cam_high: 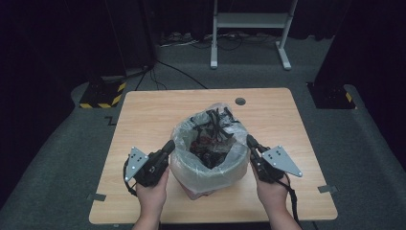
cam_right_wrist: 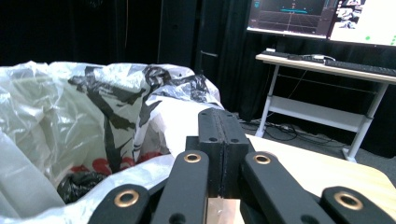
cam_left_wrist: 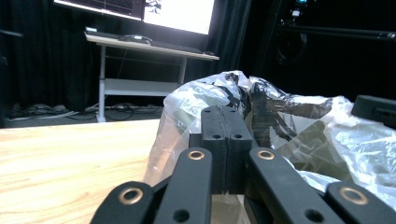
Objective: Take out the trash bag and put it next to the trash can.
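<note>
A bin lined with a clear plastic bag (cam_high: 184, 165) stands at the middle of the wooden table (cam_high: 143, 120), with black and red scraps (cam_high: 213, 132) piled inside. My left gripper (cam_high: 169, 145) is at the bag's left rim, its jaws pressed together. At the right rim, my right gripper (cam_high: 250, 141) also has its jaws together. In the left gripper view the left gripper (cam_left_wrist: 226, 112) is shut, the crinkled bag (cam_left_wrist: 299, 126) just behind it. The right gripper (cam_right_wrist: 219, 114) is shut in its own view beside the bag (cam_right_wrist: 70, 107). Whether film is pinched I cannot tell.
A cable hole (cam_high: 240, 101) sits near the table's far edge. Beyond the table stand a white desk frame (cam_high: 249, 28) and black stands with striped feet (cam_high: 103, 93). A desk with lit monitors (cam_right_wrist: 327, 65) is in the background.
</note>
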Demonstrator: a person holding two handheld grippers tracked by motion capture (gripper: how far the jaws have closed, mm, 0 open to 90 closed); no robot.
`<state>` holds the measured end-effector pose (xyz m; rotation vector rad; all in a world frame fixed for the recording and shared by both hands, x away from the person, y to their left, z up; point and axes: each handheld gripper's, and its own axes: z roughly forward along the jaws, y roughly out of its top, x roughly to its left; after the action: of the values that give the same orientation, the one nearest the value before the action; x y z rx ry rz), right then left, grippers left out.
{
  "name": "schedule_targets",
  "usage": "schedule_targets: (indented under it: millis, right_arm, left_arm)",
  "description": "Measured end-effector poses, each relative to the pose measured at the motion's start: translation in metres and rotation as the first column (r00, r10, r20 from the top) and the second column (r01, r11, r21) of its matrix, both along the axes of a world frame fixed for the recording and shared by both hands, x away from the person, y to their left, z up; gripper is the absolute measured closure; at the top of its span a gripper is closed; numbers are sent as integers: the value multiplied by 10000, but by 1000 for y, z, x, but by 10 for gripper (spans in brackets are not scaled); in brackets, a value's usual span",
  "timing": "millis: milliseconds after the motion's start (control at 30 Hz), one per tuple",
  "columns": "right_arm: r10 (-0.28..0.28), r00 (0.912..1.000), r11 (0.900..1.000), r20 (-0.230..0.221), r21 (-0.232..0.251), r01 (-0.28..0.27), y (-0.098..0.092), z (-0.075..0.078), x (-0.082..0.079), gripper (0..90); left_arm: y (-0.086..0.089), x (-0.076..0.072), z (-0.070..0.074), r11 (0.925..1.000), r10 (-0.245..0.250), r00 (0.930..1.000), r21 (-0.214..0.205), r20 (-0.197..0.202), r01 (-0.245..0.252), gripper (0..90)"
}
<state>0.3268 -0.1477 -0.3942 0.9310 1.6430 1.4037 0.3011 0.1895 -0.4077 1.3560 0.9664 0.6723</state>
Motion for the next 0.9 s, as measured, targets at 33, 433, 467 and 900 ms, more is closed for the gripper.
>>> schedule_targets:
  millis: [33,433,467,900]
  right_arm:
    - [-30,10000,10000,38,58,30,0,1,0,900]
    - [-185,9952,9992,956,362,151,3,6,-16,900]
    - [-178,9939,9992,1091,383,137,3,8,-17,900]
    - [-274,9774,9965,2094,834,101,4,37,-28,900]
  left_arm:
    - [0,-1,0,9999,37,10000,100,79,-37,899]
    - [2,-18,10,9989,426,9952,174,879,-443,900]
    - [3,-18,12,9988,462,9944,128,954,-477,900]
    - [-2,-31,37,9969,535,9861,489,1576,-619,900]
